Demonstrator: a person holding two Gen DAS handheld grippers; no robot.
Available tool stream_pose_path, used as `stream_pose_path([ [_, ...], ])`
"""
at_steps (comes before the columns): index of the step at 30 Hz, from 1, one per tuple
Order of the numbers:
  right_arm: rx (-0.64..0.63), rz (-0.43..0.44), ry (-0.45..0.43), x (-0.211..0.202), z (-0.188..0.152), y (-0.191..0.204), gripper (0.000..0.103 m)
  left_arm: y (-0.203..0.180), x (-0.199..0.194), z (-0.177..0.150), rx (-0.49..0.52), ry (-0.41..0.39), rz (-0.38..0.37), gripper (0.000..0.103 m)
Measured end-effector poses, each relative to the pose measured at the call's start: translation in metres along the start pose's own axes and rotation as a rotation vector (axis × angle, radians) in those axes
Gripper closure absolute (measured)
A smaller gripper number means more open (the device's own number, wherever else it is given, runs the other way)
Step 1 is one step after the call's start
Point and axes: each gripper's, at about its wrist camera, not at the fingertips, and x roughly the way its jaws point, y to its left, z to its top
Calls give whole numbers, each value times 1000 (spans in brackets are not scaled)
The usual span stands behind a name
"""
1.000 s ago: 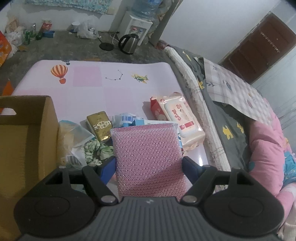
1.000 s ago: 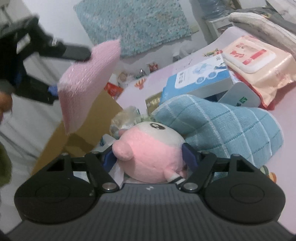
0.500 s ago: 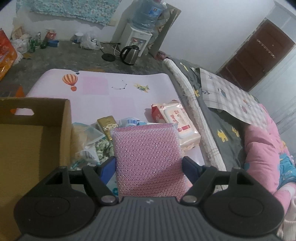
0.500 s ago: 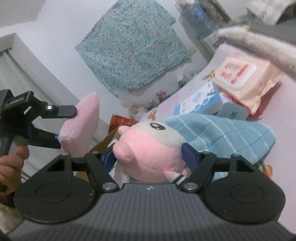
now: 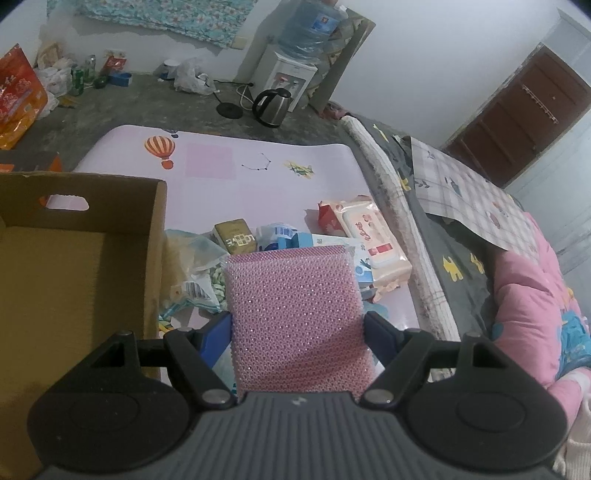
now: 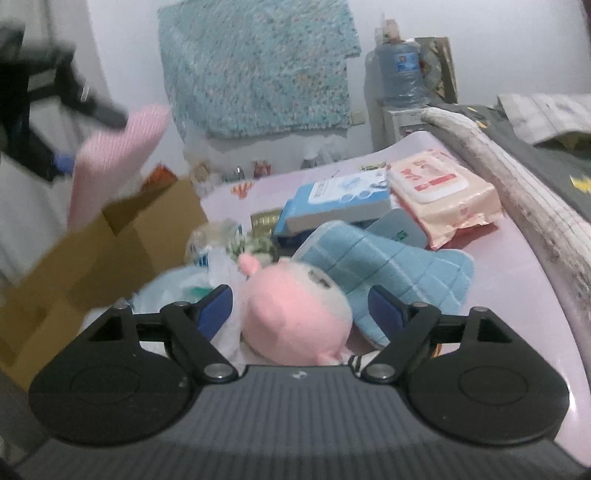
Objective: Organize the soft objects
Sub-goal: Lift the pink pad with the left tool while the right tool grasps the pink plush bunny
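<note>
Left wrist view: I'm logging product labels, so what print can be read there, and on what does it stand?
Nothing reads clearly.
On the peach wipes pack with white lid: red print, blurred.
On the gold foil packet: white characters, too small.
On the red plastic bag: pale characters, blurred.
On the blue water bottle: label, unreadable.

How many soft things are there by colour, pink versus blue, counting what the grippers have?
Pink: 2, the pink sponge and the pink plush toy
Blue: 1, the blue cloth mitt
Total: 3
</note>
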Motion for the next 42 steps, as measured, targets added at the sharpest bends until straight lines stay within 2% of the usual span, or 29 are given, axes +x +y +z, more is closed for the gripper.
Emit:
stream_pose_path([
  [3,104,60,-11,-13,2,-17,22,1,-1,0,-1,-5,0,25],
  [6,111,82,1,-15,0,-21,22,1,-1,1,1,-7,4,25],
  [9,137,62,65,0,0,-25,25,1,0,1,-5,-3,2,25],
  [14,324,159,136,30,2,-43,27,3,4,1,-11,6,3,25],
  [18,380,181,216,57,0,-44,25,3,8,2,-19,11,7,25],
  [20,388,190,224,65,-1,-43,25,3,8,3,-20,10,7,25],
  [24,390,194,214,73,1,-39,29,6,8,3,-26,10,5,25],
  [32,402,178,138,94,4,-23,33,16,8,5,-52,8,7,25],
  [42,570,328,-65,60,20,-48,34,25,-1,9,-67,-14,4,25],
])
